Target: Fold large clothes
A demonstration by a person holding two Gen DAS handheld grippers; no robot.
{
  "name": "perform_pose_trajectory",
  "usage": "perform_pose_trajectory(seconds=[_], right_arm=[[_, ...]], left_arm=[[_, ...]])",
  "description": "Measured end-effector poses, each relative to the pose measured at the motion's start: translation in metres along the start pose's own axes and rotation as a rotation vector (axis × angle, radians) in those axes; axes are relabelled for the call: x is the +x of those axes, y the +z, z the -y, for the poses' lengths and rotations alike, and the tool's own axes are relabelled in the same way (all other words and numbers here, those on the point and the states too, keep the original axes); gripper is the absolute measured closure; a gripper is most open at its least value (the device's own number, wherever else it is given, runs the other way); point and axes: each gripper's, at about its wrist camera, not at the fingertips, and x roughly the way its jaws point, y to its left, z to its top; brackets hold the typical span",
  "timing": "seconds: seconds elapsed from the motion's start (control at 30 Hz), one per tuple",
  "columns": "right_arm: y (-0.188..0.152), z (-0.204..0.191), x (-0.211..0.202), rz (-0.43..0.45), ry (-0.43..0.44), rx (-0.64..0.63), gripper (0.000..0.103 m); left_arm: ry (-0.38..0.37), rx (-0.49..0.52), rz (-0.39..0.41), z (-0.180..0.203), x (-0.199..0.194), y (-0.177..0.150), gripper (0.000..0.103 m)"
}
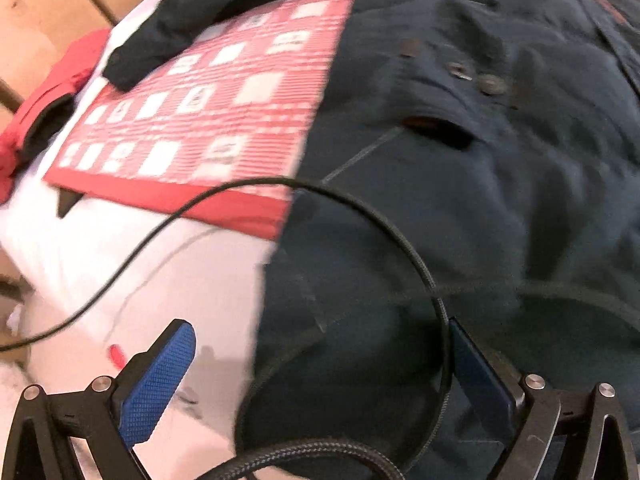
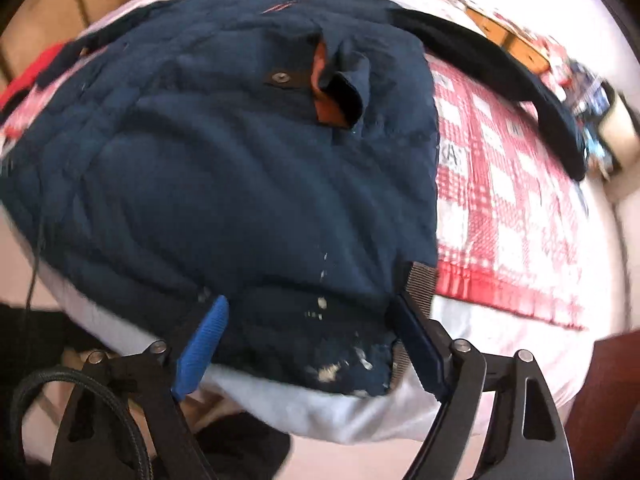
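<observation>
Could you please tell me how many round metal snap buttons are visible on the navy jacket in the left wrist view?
2: one snap button near the jacket placket, the other snap just right of it. A brownish patch beside them is too blurred to count; folds may hide more.

Matt quilted cloth jacket [image 2: 224, 168], ribbed hem.
</observation>
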Motion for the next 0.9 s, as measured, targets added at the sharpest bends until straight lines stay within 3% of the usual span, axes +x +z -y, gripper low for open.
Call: perform_pose_trajectory(seconds=[0.1, 0.27, 0.47, 0.57, 0.73, 0.9], right_arm=[[0.011, 0.018, -0.016, -0.002, -0.015, 0.027, 0.016], [0.07, 0.072, -0.055, 0.14, -0.076, 0.172, 0.016], [0.159, 0.18, -0.074, 0.322, -0.262, 0.428, 0.012], [0.187, 0.24, -0.065, 0.332, -0.265, 0.608, 0.012], [0.183, 0.331, -0.025, 0.355, -0.168, 0.952, 0.011], [0.135, 0.408, 0.036, 0.321, -0.084, 1.324, 0.011]], left_arm=[[0.002, 0.012, 0.031, -0.001, -0.014, 0.012, 0.002], [-0.07, 0.016, 0.13, 0.018, -0.051, 0.063, 0.002], [-0.16, -0.01, 0.327, 0.056, -0.097, 0.167, 0.002], [-0.196, -0.02, 0.394, 0.081, -0.11, 0.221, 0.002], [-0.286, -0.037, 0.417, 0.121, -0.113, 0.261, 0.002], [-0.306, 0.022, 0.358, 0.164, -0.103, 0.253, 0.002]])
